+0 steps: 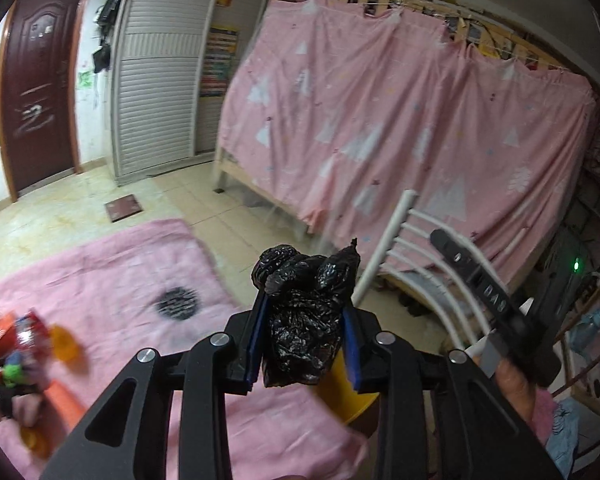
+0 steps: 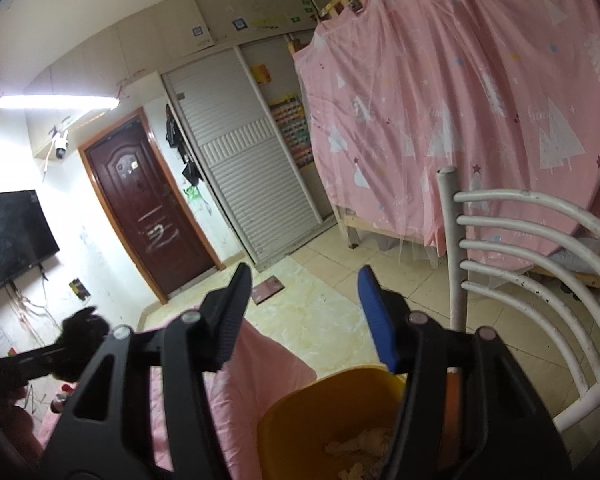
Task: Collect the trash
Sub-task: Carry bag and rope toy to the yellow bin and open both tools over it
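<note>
Left gripper (image 1: 306, 320) was pinching a knotted black trash bag (image 1: 300, 320) between its blue pads. The bag's long axis ran along the fingers: knotted end past the tips toward 12 o'clock, body back toward the camera at 6.

Key relation: a yellow bin (image 2: 332, 412) sat directly below and just behind the held bag. In the left wrist view only a sliver of its rim showed at about 5 o'clock under the bag, so the bag looked nearly over the opening, though I couldn't tell whether it was fully centred.

Right gripper (image 2: 304, 320) was spread with nothing between the fingers. In the right wrist view the bin filled the 6 o'clock area under the jaws, with some pale scraps inside, too blurred to name. The left gripper and bag appeared at 9 o'clock in that view, off to the side of the bin.

Both hands were near the bin; the left carried the load, so the drop was its job. My read: a small shift toward the bin mouth, then release.

Bin stood on a pink blanket (image 1: 140, 280), with a white slatted chair (image 2: 520, 260) at 3 o'clock.
</note>
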Tool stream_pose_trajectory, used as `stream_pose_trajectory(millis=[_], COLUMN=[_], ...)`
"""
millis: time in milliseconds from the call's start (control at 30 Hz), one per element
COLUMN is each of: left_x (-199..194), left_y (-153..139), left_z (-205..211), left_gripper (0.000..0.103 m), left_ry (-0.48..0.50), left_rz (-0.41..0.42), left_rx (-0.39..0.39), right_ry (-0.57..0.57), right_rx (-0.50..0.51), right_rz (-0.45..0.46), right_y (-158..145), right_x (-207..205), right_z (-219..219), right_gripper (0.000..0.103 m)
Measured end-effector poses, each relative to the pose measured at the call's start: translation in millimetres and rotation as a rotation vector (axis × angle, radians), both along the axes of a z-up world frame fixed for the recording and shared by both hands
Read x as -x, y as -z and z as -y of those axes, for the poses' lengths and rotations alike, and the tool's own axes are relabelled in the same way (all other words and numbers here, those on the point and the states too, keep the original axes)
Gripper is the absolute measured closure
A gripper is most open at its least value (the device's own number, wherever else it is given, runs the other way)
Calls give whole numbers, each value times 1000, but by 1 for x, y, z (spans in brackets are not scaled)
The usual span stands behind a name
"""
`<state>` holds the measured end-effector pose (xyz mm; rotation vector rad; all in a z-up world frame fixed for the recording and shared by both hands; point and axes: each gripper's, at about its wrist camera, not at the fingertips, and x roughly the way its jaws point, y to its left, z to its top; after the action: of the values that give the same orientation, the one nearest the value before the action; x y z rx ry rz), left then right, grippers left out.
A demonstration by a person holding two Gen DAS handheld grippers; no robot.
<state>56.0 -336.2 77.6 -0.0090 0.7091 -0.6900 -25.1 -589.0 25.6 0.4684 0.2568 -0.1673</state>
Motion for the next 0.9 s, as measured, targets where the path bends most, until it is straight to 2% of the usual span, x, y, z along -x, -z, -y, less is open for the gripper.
stream_pose_trajectory(millis=[33, 100, 167, 400, 633, 900], left_x=[-3, -7, -9, -16, -21, -23], left_y=[2, 6, 9, 15, 8, -1], left_z=[9, 25, 37, 48, 29, 0], left_gripper=[69, 40, 30, 30, 30, 29], left_ry=[12, 34, 41, 28, -4, -31], left_rz=[-9, -26, -32, -50, -53, -44], left_rx=[0, -9, -14, -34, -12, 2], right_ry=[4, 8, 7, -10, -41, -98], right_rx=[-1, -2, -14, -48, -49, 2], right_rz=[2, 4, 8, 20, 21, 2], right_y=[0, 0, 1, 3, 4, 0], right_x=[1, 2, 2, -1, -4, -15], right_z=[1, 5, 9, 19, 10, -25], right_gripper=[50, 50, 44, 41, 41, 41])
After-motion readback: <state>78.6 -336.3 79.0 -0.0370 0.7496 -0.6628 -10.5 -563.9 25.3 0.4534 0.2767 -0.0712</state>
